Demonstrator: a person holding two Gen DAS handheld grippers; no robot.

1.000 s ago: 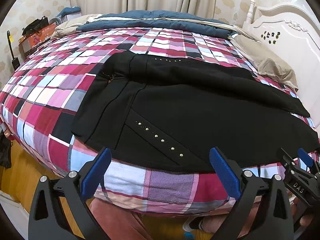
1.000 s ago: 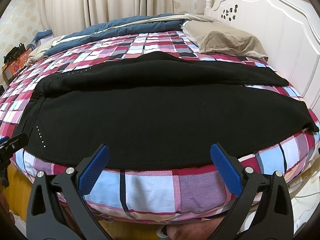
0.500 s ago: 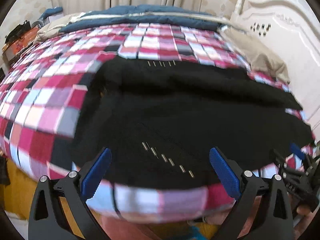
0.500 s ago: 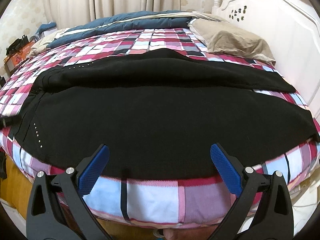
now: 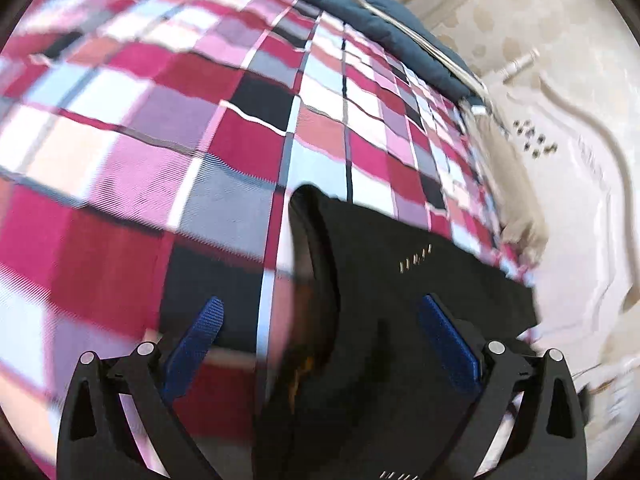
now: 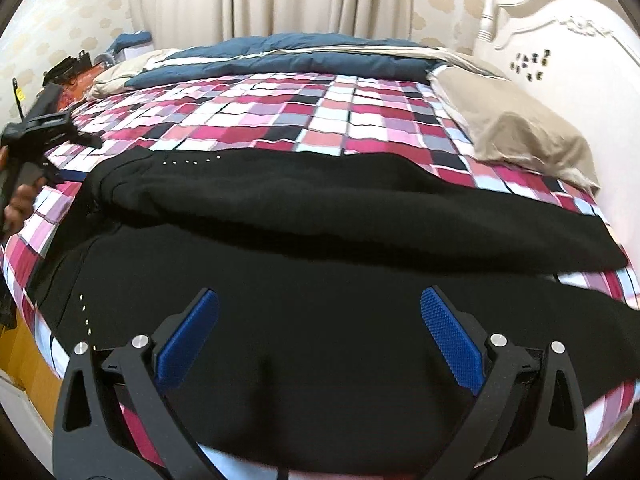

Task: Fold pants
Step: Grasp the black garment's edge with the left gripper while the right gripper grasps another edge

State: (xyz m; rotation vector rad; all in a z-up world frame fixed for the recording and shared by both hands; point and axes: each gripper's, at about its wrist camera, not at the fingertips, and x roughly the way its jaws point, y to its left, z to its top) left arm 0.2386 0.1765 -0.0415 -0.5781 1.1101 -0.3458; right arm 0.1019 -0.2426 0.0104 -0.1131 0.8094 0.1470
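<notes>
**Black pants lie crosswise on the checked bed, both grippers spread**

Left wrist view, blurred: the left gripper (image 5: pixel 320 330) has its fingers wide apart, holding nothing, above the waist end of the black pants (image 5: pixel 400 320). Checked bedspread (image 5: pixel 160 160) lies bare to the left.

Right wrist view: the right gripper (image 6: pixel 320 328), fingers apart and holding nothing, hovers over the near leg. The pants (image 6: pixel 320 240) run left to right, waist left, hems toward the headboard (image 6: pixel 580 80). Bare bedspread (image 6: pixel 300 120) lies beyond; the near leg reaches the bed's front edge.
</notes>
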